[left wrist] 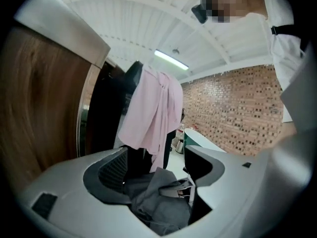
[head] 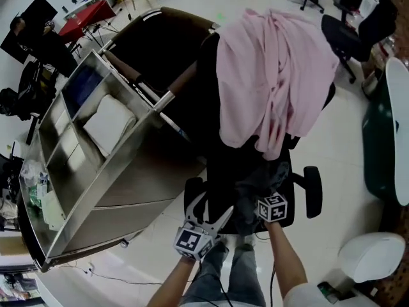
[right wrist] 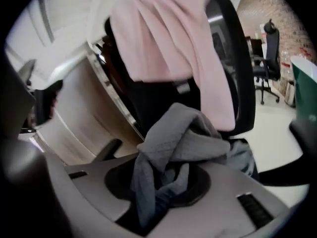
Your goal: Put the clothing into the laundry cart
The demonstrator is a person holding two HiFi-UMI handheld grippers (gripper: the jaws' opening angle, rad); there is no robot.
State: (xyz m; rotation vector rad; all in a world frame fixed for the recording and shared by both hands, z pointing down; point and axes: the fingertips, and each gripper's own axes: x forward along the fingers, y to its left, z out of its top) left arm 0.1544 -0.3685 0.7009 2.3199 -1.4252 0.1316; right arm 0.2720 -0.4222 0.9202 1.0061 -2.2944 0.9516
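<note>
Closest in, the right claw (right wrist: 163, 182) is clamped on a bunched grey garment (right wrist: 183, 138) on the office chair (head: 313, 194) seat. The left claw (left wrist: 158, 182) stands apart, the same cloth lying loose between its jaws. I'd say close that one too. Then lift high enough to clear the armrest and swing left to the laundry cart (head: 96, 194). A pink garment (head: 275, 69) hangs over the chair back.
</note>
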